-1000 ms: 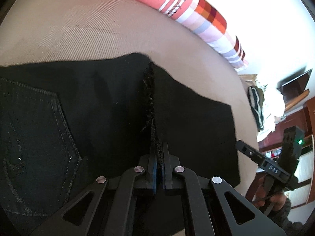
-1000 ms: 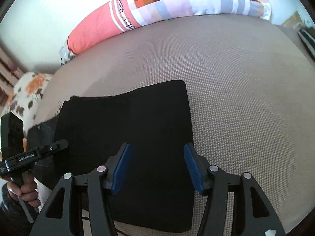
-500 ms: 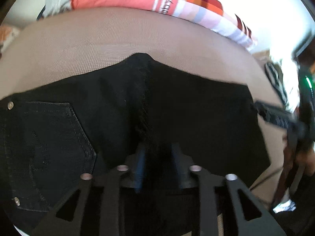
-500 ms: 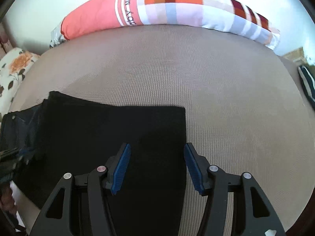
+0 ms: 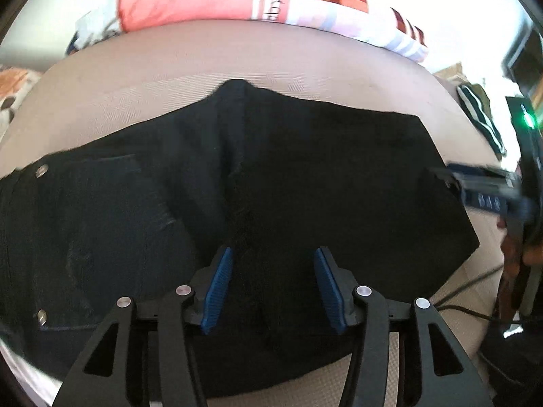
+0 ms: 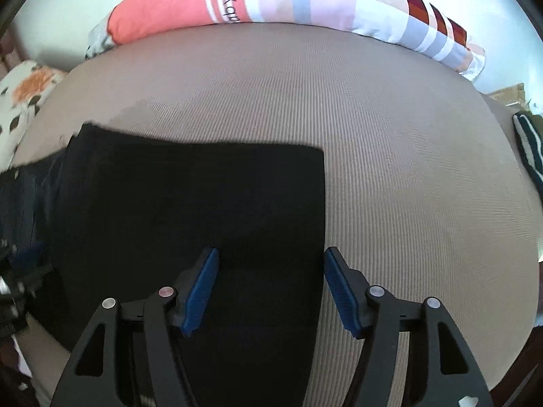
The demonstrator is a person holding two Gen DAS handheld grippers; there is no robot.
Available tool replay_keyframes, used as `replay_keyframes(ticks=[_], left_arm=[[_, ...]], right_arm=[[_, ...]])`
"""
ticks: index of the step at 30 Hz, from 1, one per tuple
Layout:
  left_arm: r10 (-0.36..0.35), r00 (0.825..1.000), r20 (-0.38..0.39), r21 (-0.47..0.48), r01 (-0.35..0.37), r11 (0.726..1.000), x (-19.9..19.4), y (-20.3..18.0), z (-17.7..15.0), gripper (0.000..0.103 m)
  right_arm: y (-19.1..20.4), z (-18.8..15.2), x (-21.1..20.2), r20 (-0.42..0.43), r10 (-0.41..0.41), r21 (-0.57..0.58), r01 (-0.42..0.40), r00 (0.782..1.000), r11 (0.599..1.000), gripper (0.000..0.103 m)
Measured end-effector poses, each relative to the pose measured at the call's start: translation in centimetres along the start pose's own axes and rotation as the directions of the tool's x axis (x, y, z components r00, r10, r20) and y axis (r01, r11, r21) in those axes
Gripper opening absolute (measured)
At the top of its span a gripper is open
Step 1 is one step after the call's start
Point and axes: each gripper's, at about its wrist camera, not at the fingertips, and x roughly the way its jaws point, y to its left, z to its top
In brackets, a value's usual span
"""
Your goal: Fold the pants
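Behind pants (image 6: 190,210), long pillow (image 6: 288,3)

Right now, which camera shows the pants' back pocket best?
The left wrist view: the back pocket with its rivets lies at the left of the black pants. The right wrist view shows only the folded pants, no pocket.

the black pants (image 5: 305,176) run off the left and lower edges of the left wrist view, their waist end cut away. at that view's right edge the right tool (image 5: 488,193) is smeared by motion blur, its lettering barely legible. in the right wrist view the left tool (image 6: 13,278) is a blurred dark shape at the left edge. a striped dark cloth (image 6: 527,149), perhaps clothing, is cropped by the right rim.
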Motion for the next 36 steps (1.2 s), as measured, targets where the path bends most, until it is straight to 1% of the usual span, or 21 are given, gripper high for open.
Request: replay_keyframes(ticks=[3, 6, 8, 13, 16, 20, 22, 24, 26, 29, 32, 33, 34, 36], left_arm=[[0.055, 0.998, 0.02, -0.031, -0.054, 0.998, -1.3, 1.1, -0.1, 0.052], [0.145, 0.988, 0.049, -0.055, -0.142, 0.988, -2.7, 2.4, -0.1, 0.058], [0.173, 0.983, 0.057, -0.065, -0.17, 0.983, -3.6, 3.2, -0.4, 0.059], [0.195, 0.979, 0.061, -0.123, -0.186, 0.975, -5.7, 5.8, -0.5, 0.06], [0.218, 0.973, 0.071, -0.137, -0.207, 0.969, -7.4, 7.3, -0.3, 0.06], [0.197, 0.978, 0.074, -0.188, -0.18, 0.966, -10.1, 10.6, 0.4, 0.06], [0.179, 0.98, 0.083, -0.234, -0.155, 0.96, -11.7, 13.2, 0.9, 0.063], [0.193, 0.978, 0.08, -0.258, -0.167, 0.952, -12.6, 15.3, 1.1, 0.064], [0.233, 0.97, 0.075, -0.277, -0.204, 0.939, -13.4, 17.8, 1.0, 0.064], [0.256, 0.965, 0.062, -0.294, -0.227, 0.928, -13.5, 20.8, 0.4, 0.065], [0.212, 0.977, 0.037, -0.317, -0.189, 0.929, -12.4, 23.4, -0.4, 0.065], [0.189, 0.982, 0.028, -0.324, -0.17, 0.931, -11.9, 24.0, -0.7, 0.065], [0.144, 0.989, 0.026, -0.33, -0.127, 0.935, -11.3, 24.7, -1.1, 0.065], [0.098, 0.995, 0.016, -0.358, -0.085, 0.93, -10.4, 25.8, -1.7, 0.065]], right_arm=[[0.7, -1.1, -0.8, 0.0, -0.012, -0.031, 0.012, 1.0, 0.999, 0.061], [1.2, -1.7, -1.9, 0.012, -0.015, -0.05, 0.016, 1.0, 0.999, 0.061], [1.9, -1.9, -2.4, 0.018, -0.016, -0.064, 0.017, 1.0, 0.998, 0.063], [4.3, -1.9, -2.8, 0.008, 0.022, -0.111, -0.021, 1.0, 0.994, 0.063], [5.8, -1.9, -2.4, -0.018, 0.056, -0.136, -0.058, 0.998, 0.989, 0.063], [8.4, -1.8, -1.7, -0.068, 0.107, -0.17, -0.117, 0.992, 0.978, 0.063], [9.6, -1.7, -1.4, -0.084, 0.122, -0.187, -0.135, 0.989, 0.973, 0.063], [10.7, -1.6, -1.2, -0.096, 0.136, -0.195, -0.153, 0.986, 0.969, 0.063], [11.8, -1.5, -1.1, -0.102, 0.15, -0.205, -0.168, 0.983, 0.964, 0.063], [13.4, -1.3, -1.0, -0.121, 0.192, -0.21, -0.214, 0.974, 0.954, 0.064], [14.7, -0.8, -0.8, -0.161, 0.276, -0.183, -0.303, 0.948, 0.935, 0.064], [15.1, -0.6, -0.7, -0.173, 0.31, -0.165, -0.338, 0.935, 0.926, 0.064], [15.4, -0.4, -0.6, -0.183, 0.33, -0.153, -0.358, 0.926, 0.921, 0.065], [16.1, -0.1, -0.6, -0.198, 0.364, -0.119, -0.391, 0.91, 0.913, 0.065]])
